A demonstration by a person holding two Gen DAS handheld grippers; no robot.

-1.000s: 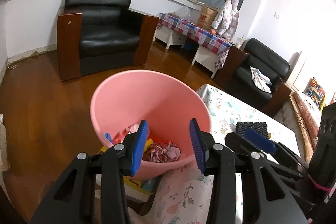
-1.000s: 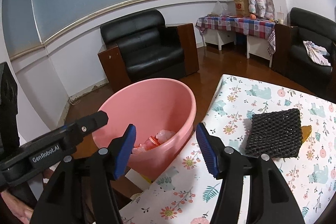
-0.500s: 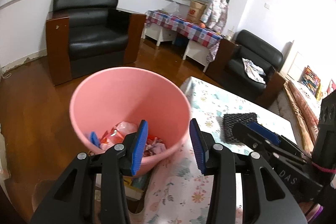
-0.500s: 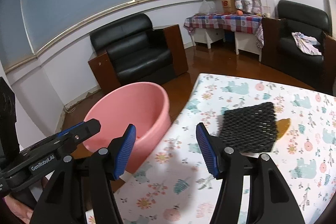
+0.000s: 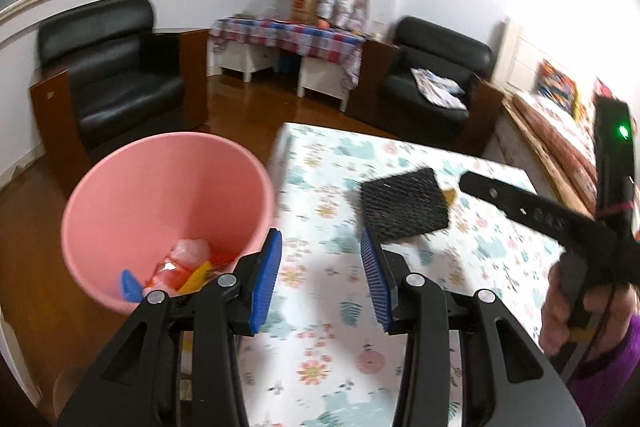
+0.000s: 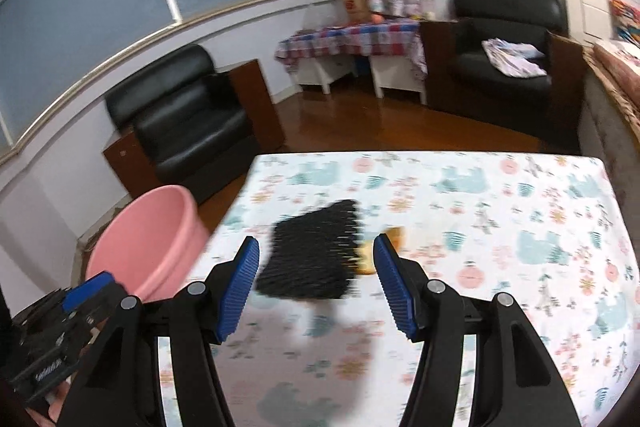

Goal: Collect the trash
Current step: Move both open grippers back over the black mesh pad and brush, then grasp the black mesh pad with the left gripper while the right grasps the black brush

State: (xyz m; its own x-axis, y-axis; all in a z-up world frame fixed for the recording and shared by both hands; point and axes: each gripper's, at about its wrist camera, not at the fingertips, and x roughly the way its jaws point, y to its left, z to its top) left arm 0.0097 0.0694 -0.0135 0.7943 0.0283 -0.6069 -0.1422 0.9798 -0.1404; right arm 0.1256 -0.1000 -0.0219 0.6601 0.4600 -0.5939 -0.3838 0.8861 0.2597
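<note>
Claws left (image 5: 320, 281) and right (image 6: 316, 285) gape wide, empty, near black mesh pad (image 6: 310, 253).

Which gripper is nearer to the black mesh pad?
Right. The right gripper has the black mesh pad just beyond its open fingers; the left gripper sits farther back, beside the pink bin.

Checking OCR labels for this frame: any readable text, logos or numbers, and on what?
Nothing reads cleanly.
Pale lettering on the side of the right gripper: too blurred.
White lettering on the left gripper body: too blurred.
Red print on the cardboard box: too small.
</note>
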